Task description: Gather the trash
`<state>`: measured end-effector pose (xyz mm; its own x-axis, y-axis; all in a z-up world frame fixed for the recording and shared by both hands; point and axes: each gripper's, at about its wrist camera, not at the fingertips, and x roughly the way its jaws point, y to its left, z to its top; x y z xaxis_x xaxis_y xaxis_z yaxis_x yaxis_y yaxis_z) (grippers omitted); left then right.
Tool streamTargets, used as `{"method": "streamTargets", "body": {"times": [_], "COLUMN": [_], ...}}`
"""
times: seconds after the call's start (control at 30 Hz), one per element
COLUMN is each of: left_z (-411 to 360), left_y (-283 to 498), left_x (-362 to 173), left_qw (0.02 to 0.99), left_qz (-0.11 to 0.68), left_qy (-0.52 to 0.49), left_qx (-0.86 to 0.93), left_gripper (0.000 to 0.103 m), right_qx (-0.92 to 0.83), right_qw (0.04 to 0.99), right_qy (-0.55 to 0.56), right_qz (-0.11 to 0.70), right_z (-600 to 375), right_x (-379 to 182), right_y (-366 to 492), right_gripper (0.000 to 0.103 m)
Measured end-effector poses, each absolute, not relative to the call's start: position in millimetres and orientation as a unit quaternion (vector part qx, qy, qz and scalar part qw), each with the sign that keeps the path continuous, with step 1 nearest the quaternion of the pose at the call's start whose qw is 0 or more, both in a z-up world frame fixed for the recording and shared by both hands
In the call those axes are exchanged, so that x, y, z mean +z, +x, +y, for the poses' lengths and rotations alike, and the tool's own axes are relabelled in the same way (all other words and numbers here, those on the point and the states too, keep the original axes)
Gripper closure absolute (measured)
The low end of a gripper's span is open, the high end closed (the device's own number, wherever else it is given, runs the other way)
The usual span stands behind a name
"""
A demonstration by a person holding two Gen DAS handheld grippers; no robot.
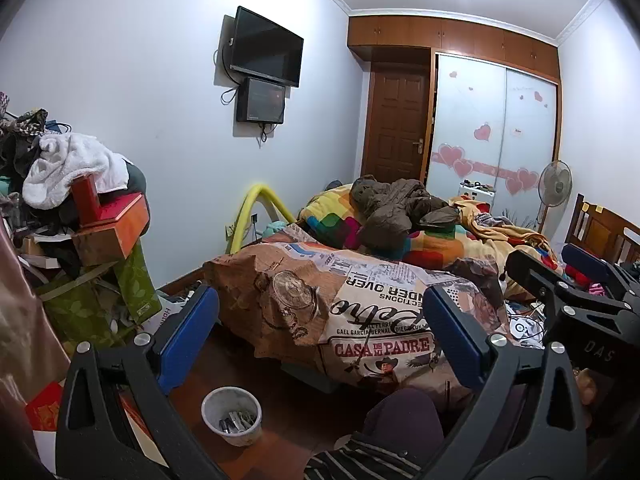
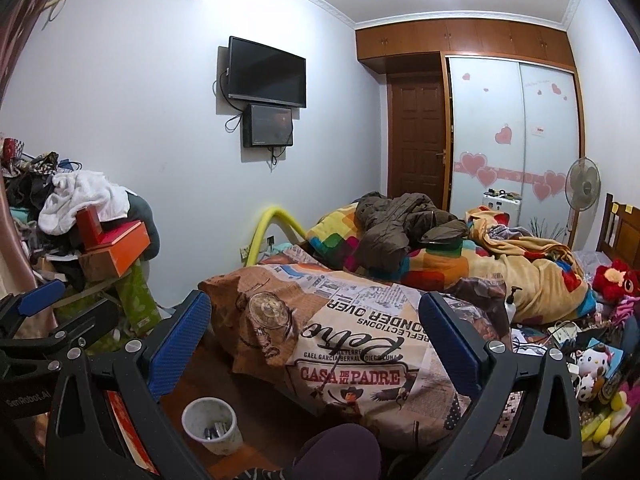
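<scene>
White bin [image 1: 231, 415] stands alone on the floor; left gripper [image 1: 320, 344] and right gripper [image 2: 316, 344] gape empty.

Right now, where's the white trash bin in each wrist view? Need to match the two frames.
Left wrist: white trash bin on the floor, bottom centre-left, below the open left gripper, nearer its left finger.
Right wrist: the bin on the floor, bottom left, below the open right gripper, under its left finger.
Shared landmark: the "CASA DE MI PADRE" bedding, just up and right of the bin in both.
</scene>
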<state>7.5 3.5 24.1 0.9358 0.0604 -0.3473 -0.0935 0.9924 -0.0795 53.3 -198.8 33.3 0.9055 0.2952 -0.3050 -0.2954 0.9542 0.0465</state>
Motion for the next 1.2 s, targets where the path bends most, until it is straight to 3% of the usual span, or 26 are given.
{"method": "streamTargets", "body": {"times": [1.2], "left_z": [2.6], "left_y": [5.6], "left_x": [22.1], "left_qw": [0.982], "left_qz": [0.175], "left_qy": [-0.052], "left_qx": [0.038], "left_gripper": [0.001], "right_qx": [0.159], "right_qw": [0.975], "right_qy": [-0.003], "right_qz": [0.156], "right_z": [-198.2], "right_x": [34.7], "right_y": [53.8], "right_gripper": [0.000]}}
